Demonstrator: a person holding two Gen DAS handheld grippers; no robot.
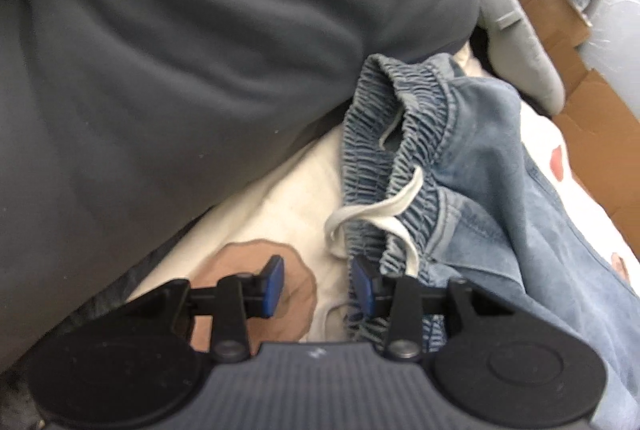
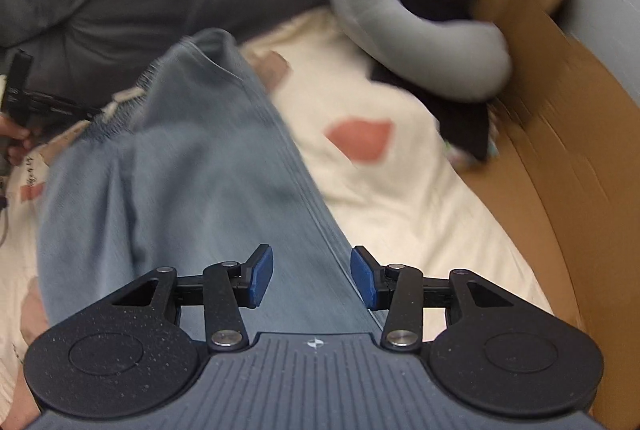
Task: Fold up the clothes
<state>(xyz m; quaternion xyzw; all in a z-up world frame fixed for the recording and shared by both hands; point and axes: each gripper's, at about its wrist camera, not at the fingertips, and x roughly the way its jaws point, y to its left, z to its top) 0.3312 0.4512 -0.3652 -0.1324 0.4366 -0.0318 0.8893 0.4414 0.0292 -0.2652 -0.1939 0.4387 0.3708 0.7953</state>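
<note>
A grey pillow [image 2: 420, 30] lies at one o'clock of the jeans [image 2: 180, 170]; both grippers' jaws stand half-open, holding nothing.

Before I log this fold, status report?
Left gripper open beside the waistband. Right gripper open over the jeans; jeans unfolded on the sheet. Grey cushion nearby, clear.

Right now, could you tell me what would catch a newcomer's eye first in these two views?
Most striking are the blue denim trousers spread over a cream sheet with reddish patches, their gathered waistband and white drawstring just ahead of the open left claw. The open right claw hangs over a trouser leg. A grey curved cushion lies at the far right beside a cardboard box.
</note>
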